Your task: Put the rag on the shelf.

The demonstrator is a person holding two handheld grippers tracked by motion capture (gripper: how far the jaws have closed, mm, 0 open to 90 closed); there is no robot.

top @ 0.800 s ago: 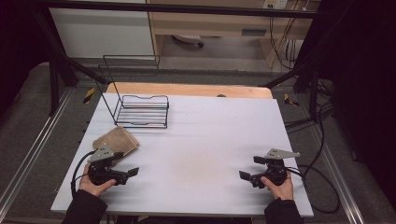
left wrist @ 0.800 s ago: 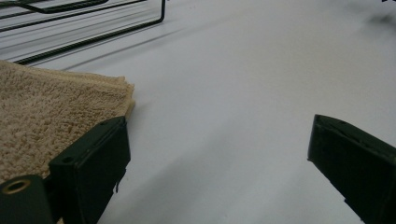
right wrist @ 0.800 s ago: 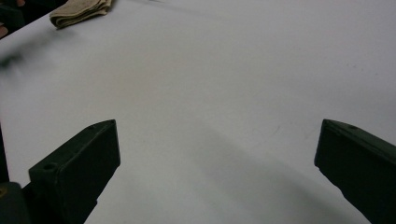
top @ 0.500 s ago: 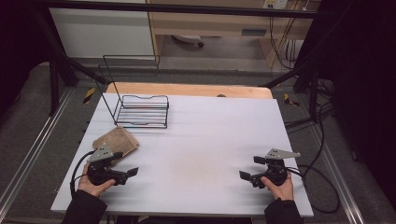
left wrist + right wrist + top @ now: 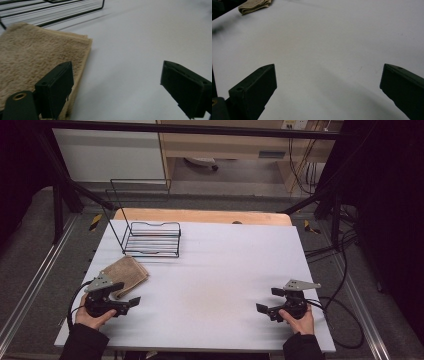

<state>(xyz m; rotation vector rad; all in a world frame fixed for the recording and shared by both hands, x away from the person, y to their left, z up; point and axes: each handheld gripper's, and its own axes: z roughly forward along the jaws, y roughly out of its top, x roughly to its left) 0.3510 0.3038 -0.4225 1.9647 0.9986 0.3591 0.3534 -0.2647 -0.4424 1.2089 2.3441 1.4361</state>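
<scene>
A folded tan towel (image 5: 126, 271) lies on the white table (image 5: 220, 270) at the front left; in the left gripper view the towel (image 5: 37, 55) spreads across the left half. My left gripper (image 5: 127, 295) rests just in front of the towel's near edge. Its jaws are open, with bare table between them (image 5: 117, 85), and one jaw stands in front of the towel's corner. My right gripper (image 5: 269, 300) sits low at the front right, open, over bare table (image 5: 328, 87). From there the towel (image 5: 254, 6) shows far off at the upper left.
A black wire rack (image 5: 152, 239) stands at the back left of the table, just beyond the towel; its wires (image 5: 75, 13) cross the top of the left gripper view. A wooden board edge (image 5: 200, 215) runs behind the table. Cables (image 5: 345, 315) trail off the right side.
</scene>
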